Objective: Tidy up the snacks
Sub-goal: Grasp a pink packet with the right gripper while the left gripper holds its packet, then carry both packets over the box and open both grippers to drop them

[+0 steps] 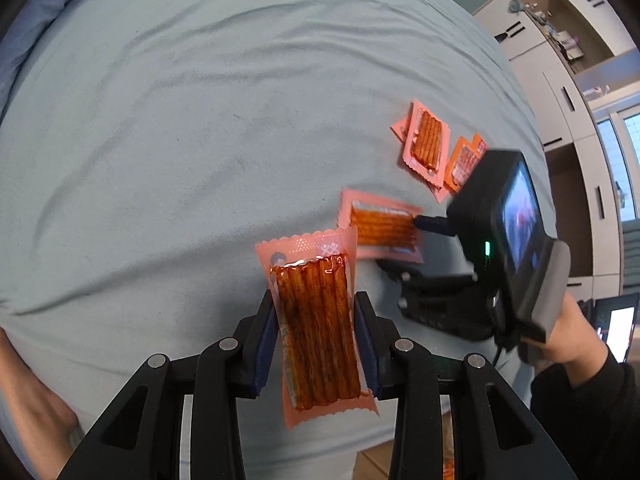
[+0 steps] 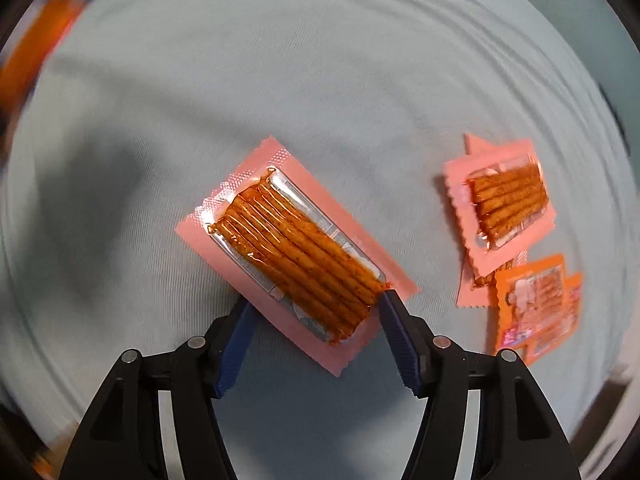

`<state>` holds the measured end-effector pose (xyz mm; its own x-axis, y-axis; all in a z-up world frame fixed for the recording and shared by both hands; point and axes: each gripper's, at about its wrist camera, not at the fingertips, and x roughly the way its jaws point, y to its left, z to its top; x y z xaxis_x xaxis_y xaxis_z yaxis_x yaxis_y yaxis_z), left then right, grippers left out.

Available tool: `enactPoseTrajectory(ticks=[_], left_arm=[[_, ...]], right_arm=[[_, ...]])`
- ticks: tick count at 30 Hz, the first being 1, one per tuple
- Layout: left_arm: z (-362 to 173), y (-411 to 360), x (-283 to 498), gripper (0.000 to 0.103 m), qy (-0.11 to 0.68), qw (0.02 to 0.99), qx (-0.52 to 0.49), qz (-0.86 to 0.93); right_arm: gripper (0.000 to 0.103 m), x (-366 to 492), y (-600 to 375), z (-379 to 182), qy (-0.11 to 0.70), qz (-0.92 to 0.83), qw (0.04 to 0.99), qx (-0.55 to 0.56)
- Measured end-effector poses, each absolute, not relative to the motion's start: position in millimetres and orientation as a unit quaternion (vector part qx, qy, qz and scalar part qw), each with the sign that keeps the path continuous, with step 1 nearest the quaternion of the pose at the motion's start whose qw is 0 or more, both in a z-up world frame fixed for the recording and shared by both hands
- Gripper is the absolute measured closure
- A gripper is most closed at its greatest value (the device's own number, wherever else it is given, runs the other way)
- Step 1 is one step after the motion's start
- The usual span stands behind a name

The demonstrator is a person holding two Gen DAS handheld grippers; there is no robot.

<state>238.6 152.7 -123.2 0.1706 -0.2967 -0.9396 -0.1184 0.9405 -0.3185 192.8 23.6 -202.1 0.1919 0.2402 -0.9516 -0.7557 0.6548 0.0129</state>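
Clamped across its width by the left gripper (image 1: 316, 336), one pink packet of spicy sticks (image 1: 316, 328) hangs above the pale blue sheet (image 1: 160, 140); that thin hold on slick film could let it slide out or twist. Around a second pink packet (image 2: 296, 256) lying flat on the sheet, the right gripper (image 2: 316, 320) stands spread, one blue pad at the packet's corner, so closing there could crumple it. Only the right wrist view shows this straddle; the left view alone shows the held packet.
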Motion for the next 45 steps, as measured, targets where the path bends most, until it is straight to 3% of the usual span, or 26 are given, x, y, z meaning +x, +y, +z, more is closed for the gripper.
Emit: enactPoseTrajectory(ticks=[3,5,8,11,19,28,33,38,41,43,45], left_arm=[[-120,149,237,0.067,0.641,0.749,-0.156,-0.063],[-119,146,235,0.067,0.642,0.748,-0.153,-0.068],[-114,142,231,0.067,0.642,0.748,-0.151,-0.072],[-104,140,224,0.067,0.638,0.751,-0.153,-0.073],[-57,110,189,0.067,0.625,0.762,-0.146,-0.086],[-4,49,115,0.064,0.626,0.755,-0.127,-0.150],[-4,15,69,0.064,0.640,0.740,-0.113,-0.176],[-40,-3,43,0.062,0.663,0.724,-0.113,-0.156],[-61,1,39,0.049,0.660,0.733,-0.123,-0.113],[-66,5,33,0.028,0.662,0.733,-0.131,-0.086],[-69,5,32,0.027,0.667,0.727,-0.137,-0.095]], right_arm=[[0.051,201,23,-203,0.555,0.335,0.734,-0.203],[0.073,202,20,-199,0.556,0.339,0.733,-0.196],[0.094,205,7,-192,0.574,0.334,0.730,-0.163],[0.099,197,-9,-183,0.568,0.331,0.739,-0.150],[0.102,162,-69,-130,0.546,0.331,0.757,-0.140],[0.103,70,-167,-14,0.492,0.357,0.786,-0.110],[0.103,4,-211,30,0.463,0.380,0.795,-0.094],[0.103,-50,-250,45,0.436,0.390,0.807,-0.074],[0.103,-65,-261,46,0.433,0.396,0.807,-0.069],[0.103,-74,-266,42,0.430,0.393,0.810,-0.070],[0.103,-80,-268,39,0.434,0.398,0.805,-0.072]])
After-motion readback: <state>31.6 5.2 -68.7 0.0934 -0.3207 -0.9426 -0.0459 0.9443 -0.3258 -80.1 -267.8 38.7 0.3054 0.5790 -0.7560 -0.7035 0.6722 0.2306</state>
